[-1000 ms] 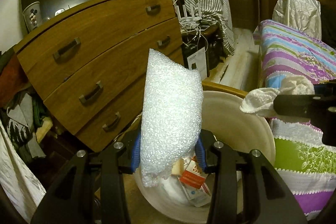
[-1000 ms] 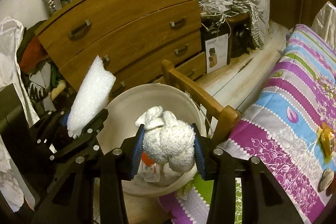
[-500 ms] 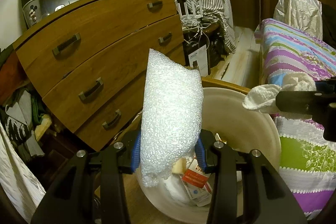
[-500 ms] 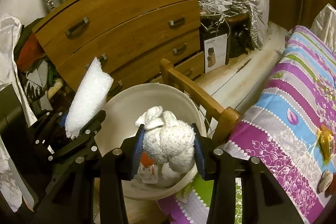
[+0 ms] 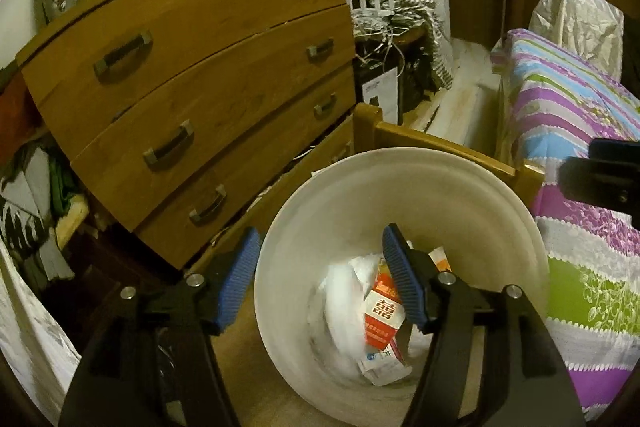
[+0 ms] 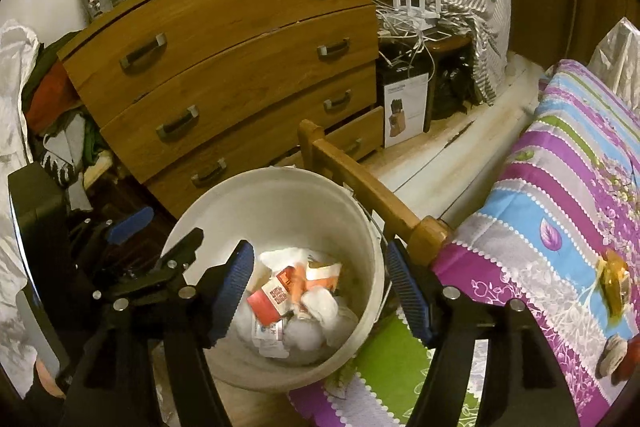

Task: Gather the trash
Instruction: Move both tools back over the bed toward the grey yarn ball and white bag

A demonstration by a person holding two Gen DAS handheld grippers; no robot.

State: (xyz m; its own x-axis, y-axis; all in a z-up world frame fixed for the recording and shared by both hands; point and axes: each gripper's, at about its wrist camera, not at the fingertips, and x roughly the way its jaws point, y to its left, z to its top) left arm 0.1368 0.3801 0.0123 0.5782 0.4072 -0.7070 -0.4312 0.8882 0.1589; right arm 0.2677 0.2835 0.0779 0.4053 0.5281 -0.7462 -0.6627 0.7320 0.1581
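A white bucket (image 5: 352,203) (image 6: 280,211) stands on the floor between the dresser and the bed. Inside lie a red and white carton (image 5: 380,319) (image 6: 268,301), white crumpled wads (image 6: 320,307) and other paper scraps. My left gripper (image 5: 320,259) hangs over the bucket's left rim, its jaws opening with nothing between the blue pads. My right gripper (image 6: 320,283) hovers over the bucket's mouth, jaws also opening and empty. In the right wrist view the left gripper (image 6: 160,235) shows at the bucket's left rim. One right finger (image 5: 592,179) shows at the left wrist view's right edge.
A brown dresser (image 6: 240,67) with several drawers stands just behind the bucket. A wooden bed rail (image 6: 368,187) touches its right rim, with a striped bedspread (image 6: 560,187) beyond. An orange wrapper (image 6: 612,271) lies on the bed. Clothes pile (image 6: 60,115) at left; a router and cables (image 6: 412,15) behind.
Both grippers have opened. The bubble wrap sheet has left the left jaws and the white wad has left the right jaws. The left gripper moved down closer to the bucket.
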